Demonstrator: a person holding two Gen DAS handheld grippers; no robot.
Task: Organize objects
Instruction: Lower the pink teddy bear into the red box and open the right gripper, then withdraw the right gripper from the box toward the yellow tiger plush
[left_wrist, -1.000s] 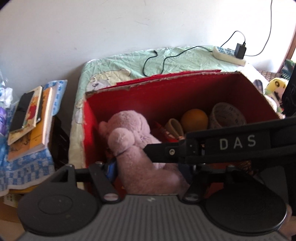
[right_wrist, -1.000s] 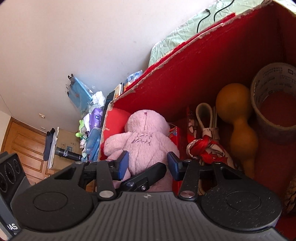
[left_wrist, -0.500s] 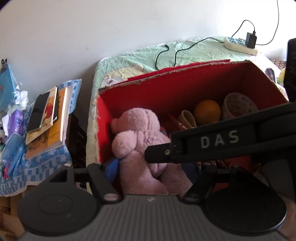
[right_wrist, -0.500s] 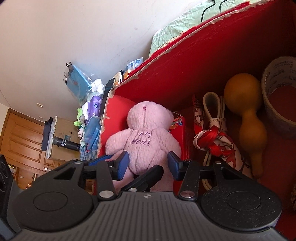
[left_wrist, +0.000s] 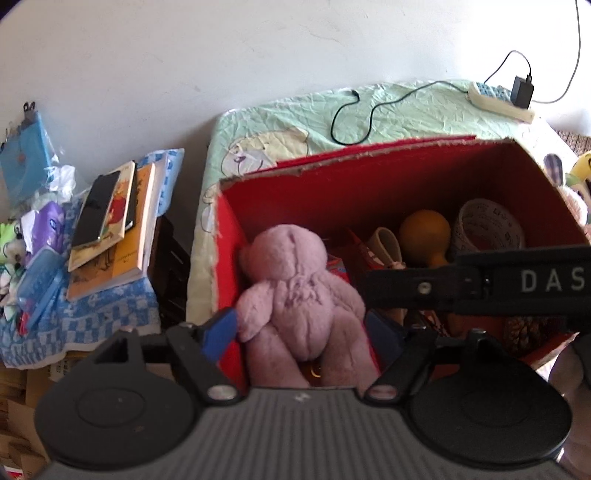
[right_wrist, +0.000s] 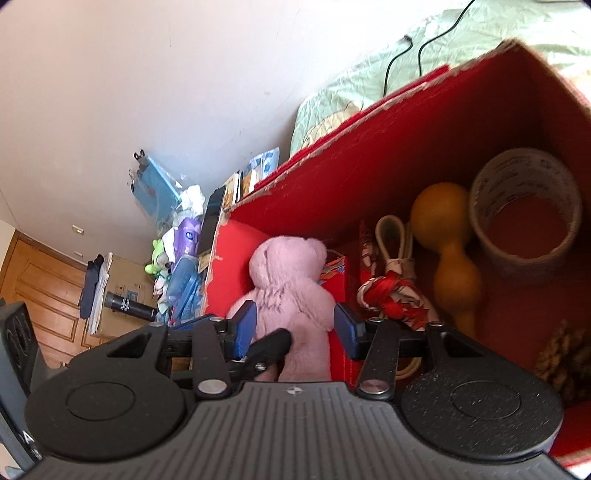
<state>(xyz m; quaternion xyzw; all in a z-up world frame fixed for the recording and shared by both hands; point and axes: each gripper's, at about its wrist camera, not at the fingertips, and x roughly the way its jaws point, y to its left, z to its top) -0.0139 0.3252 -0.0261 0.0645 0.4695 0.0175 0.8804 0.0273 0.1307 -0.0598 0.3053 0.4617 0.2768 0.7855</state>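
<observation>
A pink teddy bear (left_wrist: 295, 291) (right_wrist: 288, 280) lies face down at the left end of an open red cardboard box (left_wrist: 369, 173) (right_wrist: 406, 155). My left gripper (left_wrist: 301, 330) is open, its blue pads wide on either side of the bear's lower body. My right gripper (right_wrist: 294, 328) is open too, and the bear shows between its pads. The right gripper's black body, marked DAS, crosses the right side of the left wrist view. Beside the bear in the box are an orange gourd (right_wrist: 450, 251), a tape roll (right_wrist: 524, 214) and a red-and-white cloth bundle (right_wrist: 391, 299).
The box stands on a green sheet (left_wrist: 406, 110) with a power strip (left_wrist: 498, 99) and a black cable. Left of it, books and a phone (left_wrist: 107, 218) lie on a blue checked cloth, with toys and bags beyond. A pine cone (right_wrist: 565, 354) lies in the box's right corner.
Both grippers have drawn back and up from the box, so more of the room shows at the left. The bear has stayed in the box.
</observation>
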